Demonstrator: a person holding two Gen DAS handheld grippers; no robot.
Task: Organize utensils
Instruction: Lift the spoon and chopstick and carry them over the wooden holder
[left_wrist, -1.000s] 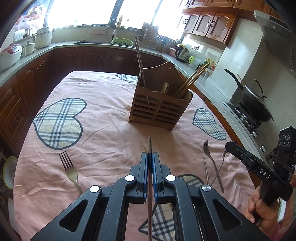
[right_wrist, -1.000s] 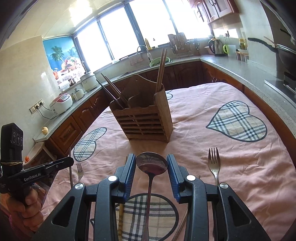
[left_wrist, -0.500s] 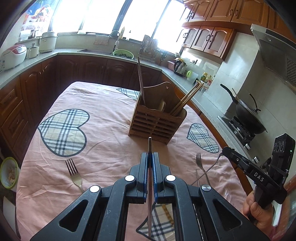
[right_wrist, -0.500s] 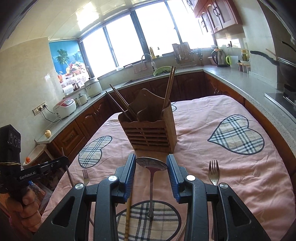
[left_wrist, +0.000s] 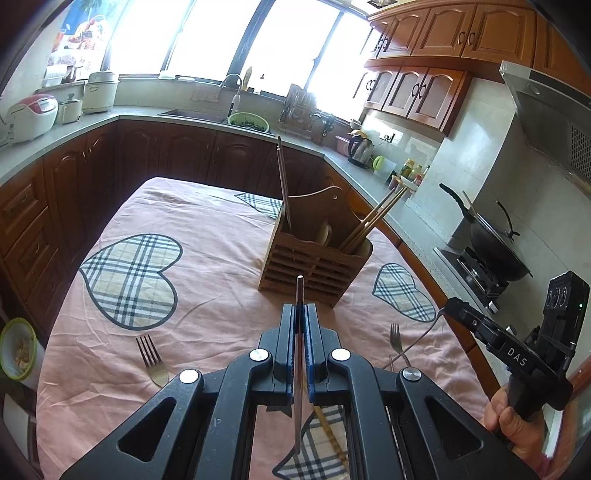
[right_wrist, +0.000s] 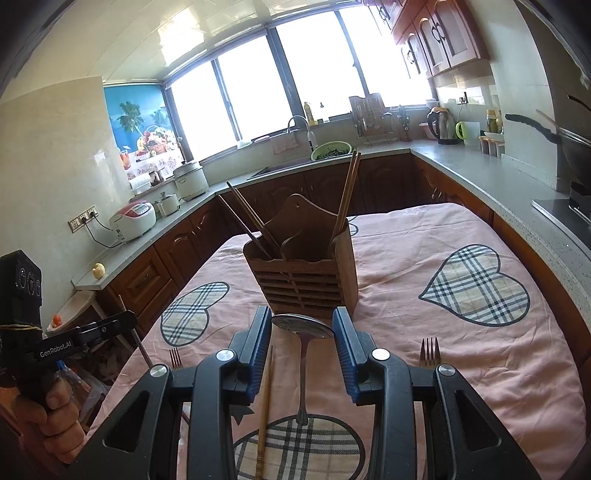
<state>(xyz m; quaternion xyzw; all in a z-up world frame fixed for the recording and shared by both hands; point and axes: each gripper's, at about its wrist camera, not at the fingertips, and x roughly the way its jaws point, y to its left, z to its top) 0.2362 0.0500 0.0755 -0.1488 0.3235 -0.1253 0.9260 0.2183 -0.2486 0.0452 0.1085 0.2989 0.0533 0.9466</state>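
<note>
A slatted wooden utensil holder (left_wrist: 314, 264) stands mid-table with several chopsticks in it; it also shows in the right wrist view (right_wrist: 304, 280). My left gripper (left_wrist: 300, 314) is shut on a thin dark chopstick (left_wrist: 298, 354), held above the table in front of the holder. My right gripper (right_wrist: 302, 325) is shut on a metal spoon (right_wrist: 302, 326), its bowl between the blue pads, handle hanging down. Both are raised short of the holder.
A pink tablecloth with plaid hearts (left_wrist: 207, 288) covers the table. Forks lie at the left (left_wrist: 151, 358) and right (left_wrist: 396, 338) (right_wrist: 429, 350). A wooden chopstick (right_wrist: 264, 410) lies near the front. Counters, a wok (left_wrist: 495, 247) and cabinets surround the table.
Both grippers have risen with their utensils; the table and holder now look lower and farther away. The spoon hangs clear of the cloth.
</note>
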